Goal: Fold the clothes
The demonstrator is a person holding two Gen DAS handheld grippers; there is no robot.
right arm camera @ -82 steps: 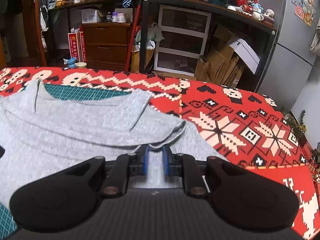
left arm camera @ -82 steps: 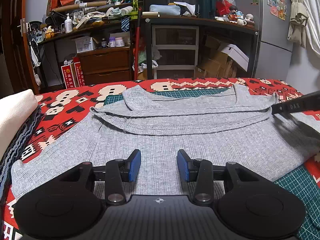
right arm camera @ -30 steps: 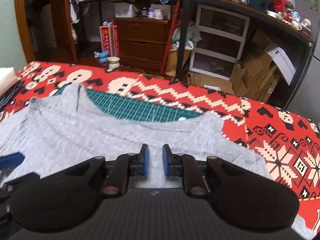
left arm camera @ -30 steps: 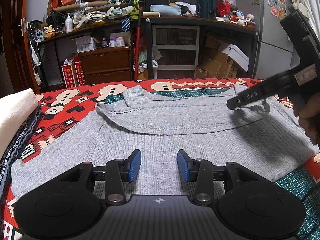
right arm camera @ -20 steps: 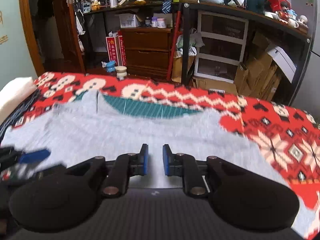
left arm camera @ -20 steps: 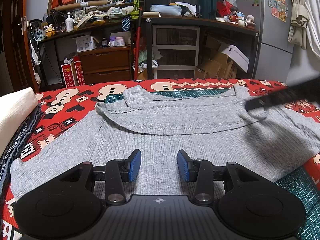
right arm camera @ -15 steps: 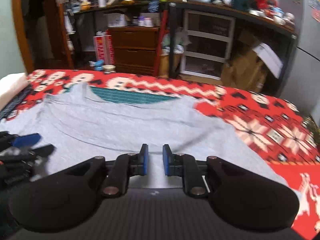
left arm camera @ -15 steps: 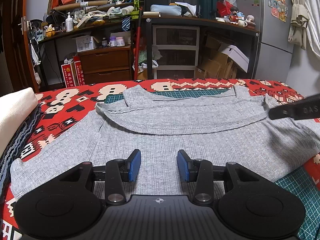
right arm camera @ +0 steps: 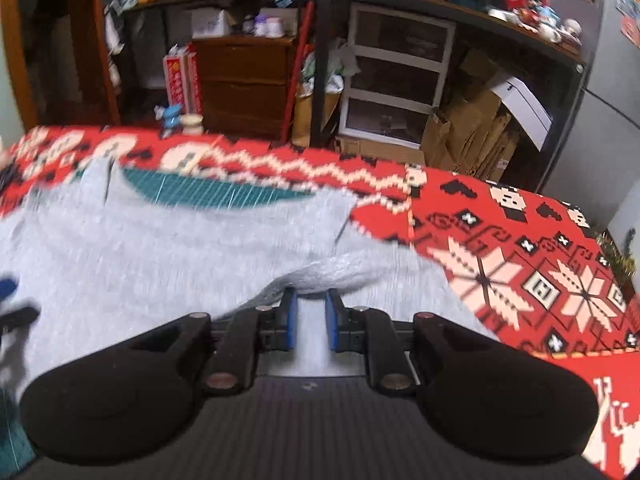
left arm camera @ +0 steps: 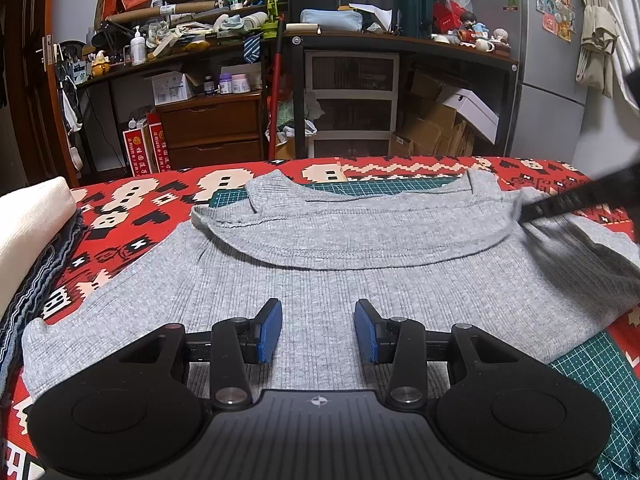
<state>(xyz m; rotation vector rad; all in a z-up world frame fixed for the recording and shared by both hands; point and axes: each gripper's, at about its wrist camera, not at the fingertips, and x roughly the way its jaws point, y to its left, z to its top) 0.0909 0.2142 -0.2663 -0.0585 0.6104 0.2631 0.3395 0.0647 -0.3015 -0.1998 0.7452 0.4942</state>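
A grey ribbed sweater [left arm camera: 320, 272] lies flat across the bed, its far part folded toward me into a curved band. My left gripper [left arm camera: 318, 330] hovers open just above the near middle of the sweater, nothing between its blue pads. My right gripper [right arm camera: 311, 312] has its pads close together, with grey cloth bunched up at the tips. In the left wrist view the right gripper [left arm camera: 528, 212] is a dark blurred bar touching the right corner of the folded band, which lifts slightly toward it. The sweater [right arm camera: 160, 248] spreads to the left in the right wrist view.
A red patterned blanket [left arm camera: 132, 208] covers the bed, with a green cutting mat [left arm camera: 400, 190] under the sweater. A white cushion [left arm camera: 28, 224] and dark striped cloth [left arm camera: 40, 276] lie at the left edge. Cluttered desks, drawers and a fridge stand beyond the bed.
My right gripper swung left over the sweater, then came back to the right corner of the folded band. The left gripper has stayed still and open.
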